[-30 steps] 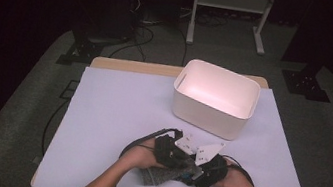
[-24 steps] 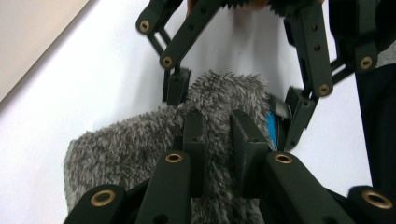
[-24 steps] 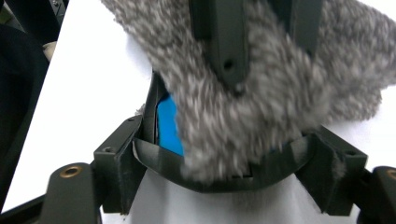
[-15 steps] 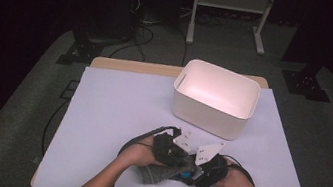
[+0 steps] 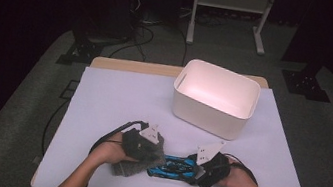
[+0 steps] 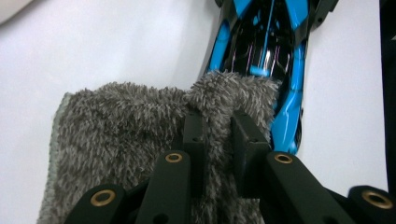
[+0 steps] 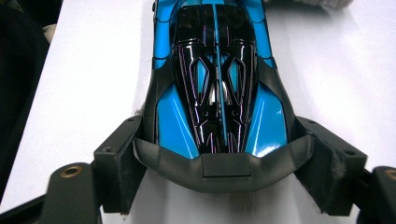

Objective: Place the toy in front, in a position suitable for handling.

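1. The left tool (image 5: 138,145), clenched on a fold of grey fluffy cloth (image 5: 129,161), now sits further left than it did a second ago. In the earlier high view both tools were bunched together over one dark cluster; now they stand apart.
2. That move uncovers most of a blue and black toy car (image 5: 172,167) on the near part of the white desk (image 5: 118,96). It lies between the two tools, its left end just under the cloth's edge.
3. In the left gripper view the cloth (image 6: 140,126) overlaps one end of the car (image 6: 266,51), and the left tool's jaws pinch a ridge of pile.
4. The right tool (image 5: 206,173) holds its place compared with a second ago. In the right gripper view its jaws stand wide, clasping the car (image 7: 217,84) by its two flanks at the dark bumper end.
5. This looks like a wiping stroke along the bodywork, with the right tool steadying the toy; how much wiping remains I cannot tell.
6. The car's long axis runs left to right across the desk, parallel to the near edge. One end points right into the right tool, the other left toward the cloth; which is the nose I cannot tell.
7. A white bin (image 5: 215,99) stands on the far right of the desk, well apart from the car.
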Demonstrator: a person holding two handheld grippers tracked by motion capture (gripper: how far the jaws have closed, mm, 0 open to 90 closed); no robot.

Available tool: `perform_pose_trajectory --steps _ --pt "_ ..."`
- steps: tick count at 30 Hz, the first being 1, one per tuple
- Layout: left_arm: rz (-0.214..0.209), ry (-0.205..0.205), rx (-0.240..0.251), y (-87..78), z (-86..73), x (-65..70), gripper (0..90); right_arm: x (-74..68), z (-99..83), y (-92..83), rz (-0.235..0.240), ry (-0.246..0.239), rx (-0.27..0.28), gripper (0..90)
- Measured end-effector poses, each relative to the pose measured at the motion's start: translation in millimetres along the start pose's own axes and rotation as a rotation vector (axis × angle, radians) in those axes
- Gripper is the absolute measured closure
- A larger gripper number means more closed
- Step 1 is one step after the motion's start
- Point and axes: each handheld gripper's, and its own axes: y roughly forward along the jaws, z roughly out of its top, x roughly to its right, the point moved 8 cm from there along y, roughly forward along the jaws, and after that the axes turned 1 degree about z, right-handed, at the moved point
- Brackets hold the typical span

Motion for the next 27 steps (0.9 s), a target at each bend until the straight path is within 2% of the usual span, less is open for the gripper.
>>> perform_pose_trajectory --steps 3,5,12,14,15,16,17,21,27 --pt "-0.026 -0.025 0.032 0.5 -0.3 0.8 78.0 0.5 -0.3 0.2 0.005 -0.003 0.007 22.9" --pt "-0.038 -0.013 0.035 3.5 4.1 2.9 78.0 0.8 -0.5 0.5 0.01 0.001 0.013 22.9" --pt "-0.075 0.078 0.034 18.0 39.9 20.0 78.0 0.8 -1.0 0.9 0.011 0.003 0.028 22.9" --pt "-0.109 0.091 0.056 19.6 48.9 26.5 78.0 0.7 -1.5 0.5 0.011 0.004 0.03 22.9" --pt "-0.122 0.101 0.059 20.5 51.6 29.9 78.0 0.6 -1.5 0.6 0.01 0.004 0.029 22.9" --pt "-0.117 0.112 0.052 21.8 52.3 31.4 78.0 0.6 -1.4 0.6 0.01 0.004 0.029 22.9" --pt "-0.108 0.124 0.036 23.1 51.5 32.2 78.0 0.6 -1.4 0.6 0.01 0.004 0.028 22.9" --pt "-0.092 0.106 0.025 17.0 40.5 27.0 78.0 0.5 -1.5 0.5 0.009 0.004 0.03 22.9" --pt "-0.036 0.042 -0.025 3.7 3.4 11.2 77.9 0.6 -1.7 0.6 0.012 0.003 0.036 22.9"
